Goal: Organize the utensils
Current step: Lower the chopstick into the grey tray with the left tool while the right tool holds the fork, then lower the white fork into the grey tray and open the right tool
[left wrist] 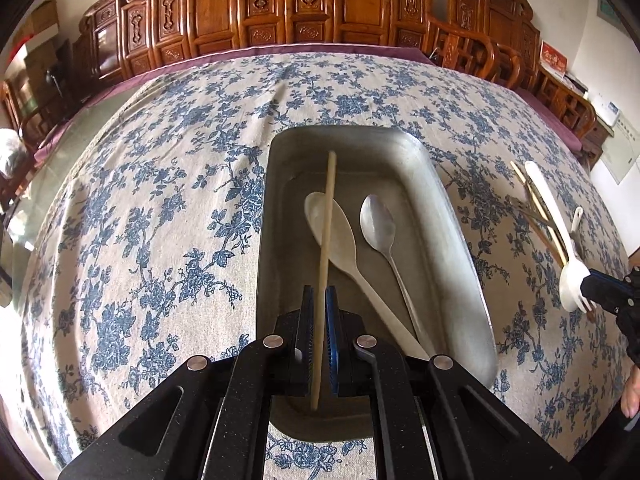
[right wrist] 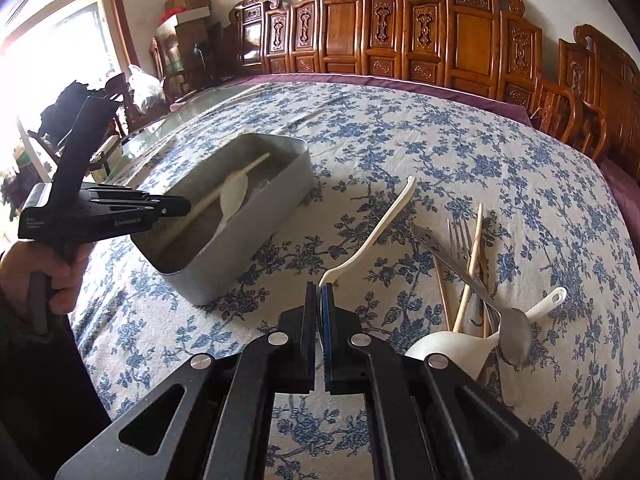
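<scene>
Left gripper [left wrist: 320, 300]: jaws clamped on a pale, thin chopstick [left wrist: 326, 240], frame centre, over the grey metal tray [left wrist: 460, 240]. Right gripper [right wrist: 319, 292]: jaws closed on a curved white plastic fork [right wrist: 372, 236], centre frame.

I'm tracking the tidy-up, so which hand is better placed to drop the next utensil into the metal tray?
Left. Its gripper already holds a chopstick over the metal tray; the right gripper grips a white plastic fork beside it.

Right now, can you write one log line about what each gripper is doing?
left gripper: shut on pale wooden chopstick over grey metal tray | right gripper: shut on white plastic fork, above tablecloth
</scene>
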`<state>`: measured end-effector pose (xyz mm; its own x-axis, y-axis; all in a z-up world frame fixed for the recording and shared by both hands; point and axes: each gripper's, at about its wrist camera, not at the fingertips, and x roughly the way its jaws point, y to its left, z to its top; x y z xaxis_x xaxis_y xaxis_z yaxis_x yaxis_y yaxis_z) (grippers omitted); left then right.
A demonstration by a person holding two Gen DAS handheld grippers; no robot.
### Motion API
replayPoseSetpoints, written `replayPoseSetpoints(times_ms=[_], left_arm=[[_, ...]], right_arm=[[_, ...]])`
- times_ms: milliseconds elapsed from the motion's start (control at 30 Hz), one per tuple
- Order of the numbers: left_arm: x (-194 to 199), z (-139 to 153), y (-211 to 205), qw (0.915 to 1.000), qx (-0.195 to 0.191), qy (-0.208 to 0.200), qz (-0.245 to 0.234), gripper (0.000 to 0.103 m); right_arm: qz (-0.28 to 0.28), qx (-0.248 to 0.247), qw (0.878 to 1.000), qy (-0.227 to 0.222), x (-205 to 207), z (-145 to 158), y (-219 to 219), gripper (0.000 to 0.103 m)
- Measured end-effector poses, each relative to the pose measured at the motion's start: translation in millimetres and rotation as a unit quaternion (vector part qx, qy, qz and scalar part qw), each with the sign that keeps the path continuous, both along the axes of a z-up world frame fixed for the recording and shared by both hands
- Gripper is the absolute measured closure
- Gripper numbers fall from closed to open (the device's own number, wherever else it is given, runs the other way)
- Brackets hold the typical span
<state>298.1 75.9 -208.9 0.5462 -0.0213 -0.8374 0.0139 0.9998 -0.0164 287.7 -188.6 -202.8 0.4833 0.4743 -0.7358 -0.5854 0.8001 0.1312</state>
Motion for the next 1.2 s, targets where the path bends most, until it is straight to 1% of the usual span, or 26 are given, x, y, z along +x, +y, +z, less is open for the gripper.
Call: replayPoseSetpoints(times_ms=[33, 100, 167, 200, 333, 433, 500, 567, 600, 633, 667, 700, 733, 800, 933, 1000, 1200], left_arm=[[-2.2, 2.9, -0.6, 1.0000, -0.001, -0.006, -0.003, 0.096], [-6.1, 9.0, -2.3, 0.9998, 0.004, -0.019, -0.006, 0.087], [-8.7, 15.6, -2.9, 0.9994, 0.008, -0.033, -0.009, 0.083], [-9.9, 18.4, -2.5, 0.9992, 0.008, -0.038, -0.010, 0.082], [-11.9, 25.5, 3.3, 0.9988, -0.001, -0.048, -0.009, 0.079], [-13.1, 29.6, 9.6, 0.9984, -0.005, -0.056, -0.004, 0.073], [-13.8, 32.0, 14.7, 0.9981, -0.006, -0.061, 0.000, 0.066], [-14.5, 33.7, 20.7, 0.9978, -0.007, -0.065, 0.008, 0.066], [-14.2, 33.8, 24.4, 0.9978, -0.008, -0.065, 0.013, 0.064], [-13.7, 33.8, 26.6, 0.9977, -0.009, -0.065, 0.016, 0.059], [-13.6, 34.8, 29.9, 0.9975, -0.008, -0.067, 0.022, 0.043], [-14.2, 36.2, 33.0, 0.9970, -0.008, -0.072, 0.025, 0.038], [-14.4, 37.5, 35.8, 0.9968, -0.009, -0.075, 0.028, 0.038], [-14.1, 39.0, 41.1, 0.9964, -0.009, -0.077, 0.036, 0.027], [-14.3, 40.5, 49.6, 0.9956, -0.009, -0.081, 0.047, 0.025], [-13.5, 40.7, 54.4, 0.9951, -0.008, -0.082, 0.055, 0.017], [-12.8, 41.1, 62.8, 0.9940, -0.007, -0.085, 0.069, 0.016]], right_arm=[[0.003, 0.003, 1.000, -0.001, -1.9, 2.9, 2.5, 0.100], [0.010, 0.006, 1.000, -0.005, -5.2, 8.4, 8.2, 0.100], [0.018, 0.010, 1.000, -0.009, -8.4, 14.6, 16.1, 0.100], [0.022, 0.010, 1.000, -0.011, -9.5, 17.6, 20.5, 0.100], [0.035, 0.012, 0.999, -0.018, -11.5, 27.2, 38.7, 0.100], [0.043, 0.020, 0.999, -0.020, -9.5, 34.4, 52.0, 0.100], [0.048, 0.027, 0.998, -0.022, -7.4, 39.2, 62.8, 0.100], [0.053, 0.032, 0.998, -0.022, -5.5, 41.6, 73.4, 0.100], [0.057, 0.034, 0.998, -0.022, -3.4, 42.1, 79.8, 0.100], [0.060, 0.035, 0.997, -0.021, -2.0, 41.9, 85.3, 0.100], [0.062, 0.034, 0.997, -0.021, -1.4, 41.2, 90.1, 0.100], [0.066, 0.033, 0.997, -0.020, 0.7, 40.0, 96.2, 0.100], [0.069, 0.033, 0.997, -0.019, 2.5, 38.6, 100.6, 0.100], [0.074, 0.030, 0.997, -0.015, 7.0, 34.6, 109.7, 0.100], [0.082, 0.024, 0.996, -0.007, 11.8, 21.2, 122.2, 0.100], [0.086, 0.022, 0.996, 0.000, 12.5, 12.7, 126.1, 0.100], [0.102, 0.014, 0.994, 0.025, 12.2, -14.4, 137.8, 0.100]])
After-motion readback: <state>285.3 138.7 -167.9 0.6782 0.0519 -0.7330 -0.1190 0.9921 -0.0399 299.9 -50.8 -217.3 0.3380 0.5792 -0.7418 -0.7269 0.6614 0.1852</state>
